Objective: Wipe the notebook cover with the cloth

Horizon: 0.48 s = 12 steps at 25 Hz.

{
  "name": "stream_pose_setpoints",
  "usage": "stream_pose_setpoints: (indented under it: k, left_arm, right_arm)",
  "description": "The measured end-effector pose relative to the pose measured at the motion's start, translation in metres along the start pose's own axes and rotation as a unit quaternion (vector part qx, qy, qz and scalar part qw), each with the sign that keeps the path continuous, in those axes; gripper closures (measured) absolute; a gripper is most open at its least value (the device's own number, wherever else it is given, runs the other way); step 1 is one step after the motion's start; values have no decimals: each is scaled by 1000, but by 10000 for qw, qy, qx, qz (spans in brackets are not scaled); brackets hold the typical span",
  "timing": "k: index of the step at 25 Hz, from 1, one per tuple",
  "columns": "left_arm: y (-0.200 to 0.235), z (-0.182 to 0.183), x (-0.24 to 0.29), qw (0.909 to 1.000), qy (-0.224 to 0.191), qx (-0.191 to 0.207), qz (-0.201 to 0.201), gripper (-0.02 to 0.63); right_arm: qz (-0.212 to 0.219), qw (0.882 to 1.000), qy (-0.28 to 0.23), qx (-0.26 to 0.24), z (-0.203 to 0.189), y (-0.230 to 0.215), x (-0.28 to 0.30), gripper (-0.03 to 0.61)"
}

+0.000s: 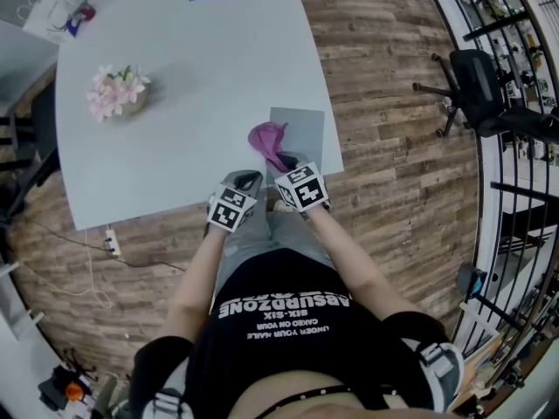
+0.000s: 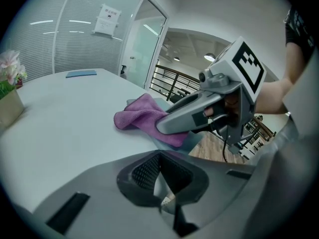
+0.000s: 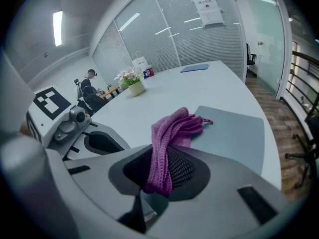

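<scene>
A pot of pink flowers [image 1: 116, 92] stands on the left part of the pale counter [image 1: 201, 59], well apart from everything else. At the counter's near edge the left gripper [image 1: 247, 179] hovers just beside the right one. Its fingers [image 2: 144, 172] are clenched together with nothing between them, and it touches neither cloth nor notebook.

The purple cloth [image 1: 266, 136] is bunched up at the left edge of the notebook [image 1: 301, 127], partly on the cover and partly over the bare counter. The right gripper [image 1: 282, 159] grasps the near end of the cloth, and a fold hangs down between its fingers [image 3: 184, 168]. The grey notebook lies flat and closed near the counter's right near corner. Off the counter to the far right, a black office chair [image 1: 472, 78] stands on the wooden floor [image 1: 384, 103].
</scene>
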State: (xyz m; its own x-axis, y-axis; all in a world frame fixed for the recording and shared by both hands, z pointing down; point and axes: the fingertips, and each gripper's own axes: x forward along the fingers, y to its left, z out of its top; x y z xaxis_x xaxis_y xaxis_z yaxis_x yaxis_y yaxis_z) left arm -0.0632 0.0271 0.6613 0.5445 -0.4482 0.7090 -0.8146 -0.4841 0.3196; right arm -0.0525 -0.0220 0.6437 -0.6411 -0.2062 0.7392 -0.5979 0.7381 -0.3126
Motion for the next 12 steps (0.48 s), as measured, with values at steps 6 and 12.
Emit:
stream_pose_setpoints:
  k: [6, 12]
  left_arm:
    - [-10, -5, 0, 10000, 19, 16, -3, 597]
    - [-22, -13, -2, 10000, 47, 32, -32, 597]
  right_arm:
    - [143, 9999, -27, -32, -15, 16, -6, 494]
    - [262, 9996, -21, -45, -29, 28, -12, 494]
